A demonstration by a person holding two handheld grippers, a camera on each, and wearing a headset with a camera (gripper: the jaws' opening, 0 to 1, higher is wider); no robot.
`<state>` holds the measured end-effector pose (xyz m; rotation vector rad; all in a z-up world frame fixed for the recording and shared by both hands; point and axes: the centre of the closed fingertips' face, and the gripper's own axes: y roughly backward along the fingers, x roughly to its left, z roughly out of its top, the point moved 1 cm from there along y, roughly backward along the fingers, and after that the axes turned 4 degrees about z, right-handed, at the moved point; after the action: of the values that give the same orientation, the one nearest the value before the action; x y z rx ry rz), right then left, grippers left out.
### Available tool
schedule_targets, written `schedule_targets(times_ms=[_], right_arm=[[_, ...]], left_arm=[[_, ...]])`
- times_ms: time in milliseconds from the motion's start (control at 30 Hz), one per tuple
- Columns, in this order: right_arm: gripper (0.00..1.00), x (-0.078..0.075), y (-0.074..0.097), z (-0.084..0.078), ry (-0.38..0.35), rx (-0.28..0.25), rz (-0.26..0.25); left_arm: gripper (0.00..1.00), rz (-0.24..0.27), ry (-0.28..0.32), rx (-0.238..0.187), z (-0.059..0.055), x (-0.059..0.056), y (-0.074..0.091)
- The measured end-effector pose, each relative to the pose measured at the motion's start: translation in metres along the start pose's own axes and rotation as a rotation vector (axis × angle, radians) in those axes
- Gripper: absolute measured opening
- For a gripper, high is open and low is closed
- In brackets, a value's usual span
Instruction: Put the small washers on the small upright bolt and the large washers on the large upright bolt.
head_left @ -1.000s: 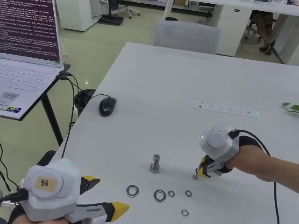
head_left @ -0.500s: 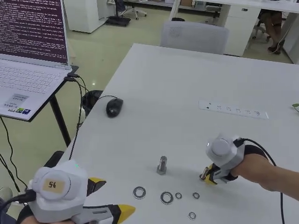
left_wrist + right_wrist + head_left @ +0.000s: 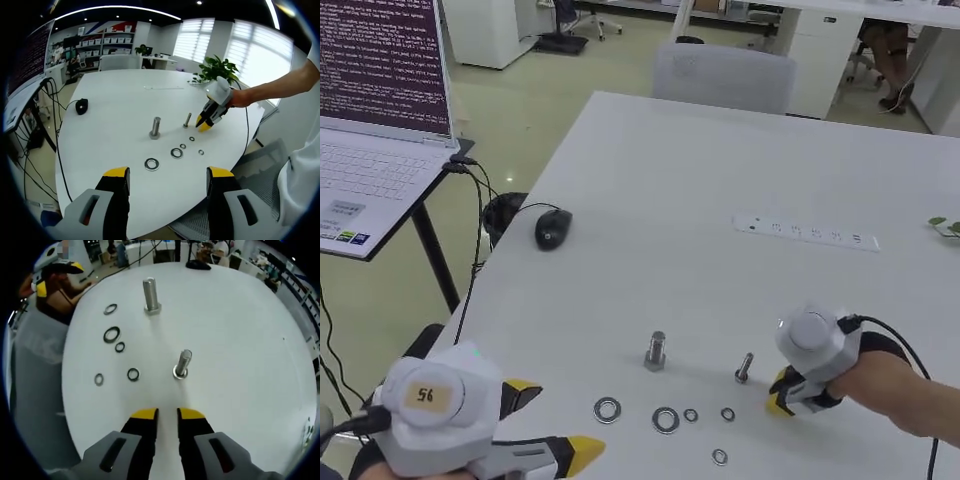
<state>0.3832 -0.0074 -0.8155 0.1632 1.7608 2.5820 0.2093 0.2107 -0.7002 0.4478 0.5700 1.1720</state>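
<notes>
My right gripper sits empty, jaws barely parted, just short of the upright small bolt; left gripper gapes idle — I'd take the nearest small washer beside that bolt, pinching its rim low.

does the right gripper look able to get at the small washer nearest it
Probably yes: the small washer lies flat on bare table just ahead of the right gripper, nothing between them, and the small bolt stands apart to one side.
</notes>
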Motion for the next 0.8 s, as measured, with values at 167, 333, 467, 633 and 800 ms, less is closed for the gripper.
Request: schedule_targets(times_ms=[167, 333, 467, 633, 800], right_arm=[[0.18, 0.021, -0.001, 0.0, 0.043, -0.019, 0.024], [0.19, 0.056, -0.009, 0.013, 0.135, -0.068, 0.109], [0.22, 0.081, -0.015, 0.025, 0.226, -0.091, 0.143], [0.22, 0.095, -0.021, 0.036, 0.296, -0.083, 0.17], [0.21, 0.098, -0.023, 0.04, 0.347, -0.064, 0.176]], left_arm=[[0.62, -0.007, -0.011, 0.003, 0.001, -0.002, -0.001], [0.62, -0.011, -0.023, 0.003, 0.004, -0.003, -0.004], [0.62, -0.017, -0.03, -0.003, 0.008, -0.005, -0.006], [0.62, -0.026, -0.039, -0.004, 0.011, -0.009, -0.007], [0.62, -0.026, -0.038, -0.005, 0.01, -0.009, -0.006]])
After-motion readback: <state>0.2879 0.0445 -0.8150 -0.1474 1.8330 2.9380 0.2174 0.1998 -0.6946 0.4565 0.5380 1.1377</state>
